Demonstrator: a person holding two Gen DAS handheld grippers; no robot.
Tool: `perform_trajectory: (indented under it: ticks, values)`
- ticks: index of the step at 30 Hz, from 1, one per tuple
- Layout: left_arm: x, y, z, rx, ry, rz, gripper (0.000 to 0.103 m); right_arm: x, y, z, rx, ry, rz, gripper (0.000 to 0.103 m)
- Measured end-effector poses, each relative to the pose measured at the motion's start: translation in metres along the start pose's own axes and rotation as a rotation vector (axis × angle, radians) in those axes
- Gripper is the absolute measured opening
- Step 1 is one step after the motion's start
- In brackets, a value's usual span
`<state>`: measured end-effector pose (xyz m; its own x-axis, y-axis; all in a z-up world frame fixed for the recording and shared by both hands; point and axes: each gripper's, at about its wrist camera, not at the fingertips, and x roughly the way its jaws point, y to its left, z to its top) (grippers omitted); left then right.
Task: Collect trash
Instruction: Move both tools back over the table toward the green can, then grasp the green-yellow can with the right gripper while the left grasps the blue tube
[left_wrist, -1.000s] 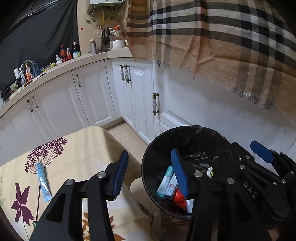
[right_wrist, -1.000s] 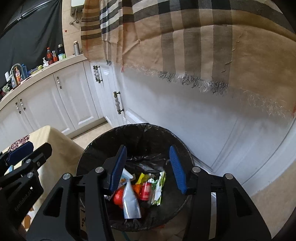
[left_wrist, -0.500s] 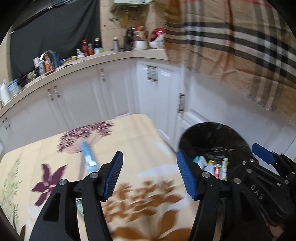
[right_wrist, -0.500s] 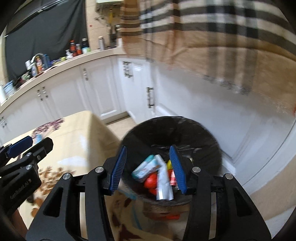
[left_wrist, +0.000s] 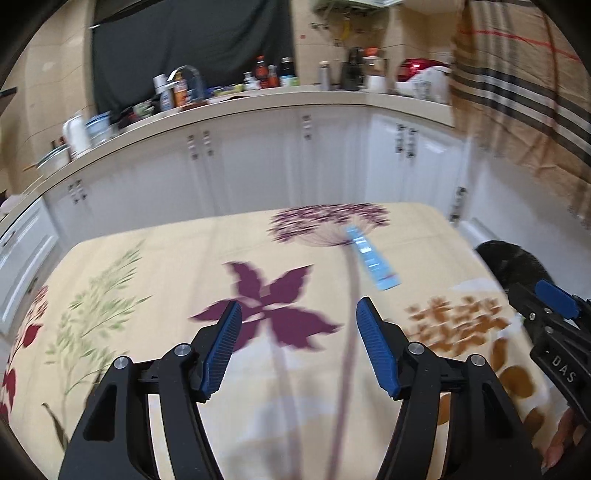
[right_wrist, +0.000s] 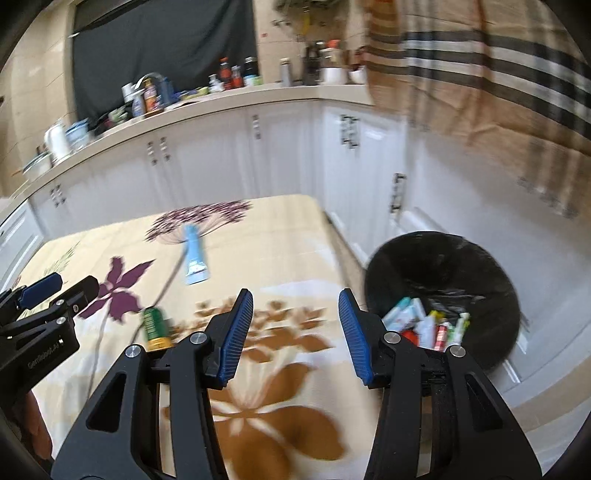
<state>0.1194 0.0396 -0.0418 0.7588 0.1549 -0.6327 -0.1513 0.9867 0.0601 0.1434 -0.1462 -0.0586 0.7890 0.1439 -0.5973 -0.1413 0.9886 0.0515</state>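
Both sets of jaws stand wide with nothing between them: the left gripper (left_wrist: 297, 343) hangs over the purple flower print and the right gripper (right_wrist: 295, 332) over the brown one. A second ago both pointed down into the bin (right_wrist: 443, 254); since then they have swung back over the table (left_wrist: 155, 266), so the last drop looks finished and the next pickup is likely starting.

Two pieces of trash lie on the tablecloth. A light blue tube (left_wrist: 372, 258), flat and crimped wide at its near end, lies on the stem of the printed purple bloom, ahead and a little right of the left gripper. A small green tube (right_wrist: 155, 326) with a yellow end lies nearer, between the two grippers in the right wrist view; blur hides its details.

The cloth looks smooth and slightly glossy, cream with floral prints. The bin is round, lined with a crinkled black plastic bag, and stands on the floor just off the table's right edge, holding a heap of tubes (right_wrist: 424, 325) and wrappers. The gripper pads are ribbed blue
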Motion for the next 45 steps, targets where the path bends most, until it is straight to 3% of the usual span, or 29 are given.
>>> perform_trajectory:
  ticks: [11,21,23,25,33,45]
  values:
    - [-0.006,0.066,-0.018,-0.081,0.025,0.094,0.063,0.014,0.069,-0.012,-0.11,0.069,0.116,0.047]
    - [-0.001,0.094,-0.027,-0.125,0.051,0.113,0.063,0.034,0.093,-0.018,-0.164,0.164,0.125,0.047]
    - [0.0,0.095,-0.027,-0.129,0.052,0.11,0.063,0.038,0.095,-0.02,-0.174,0.184,0.123,0.043]
    - [0.0,0.094,-0.028,-0.128,0.053,0.106,0.063,0.04,0.096,-0.02,-0.181,0.197,0.128,0.026]
    - [0.005,0.081,-0.023,-0.122,0.057,0.073,0.063,0.039,0.095,-0.017,-0.186,0.18,0.126,0.024]
    - [0.024,0.044,-0.006,-0.084,0.061,0.031,0.063,0.049,0.05,0.009,-0.126,0.13,0.061,0.024]
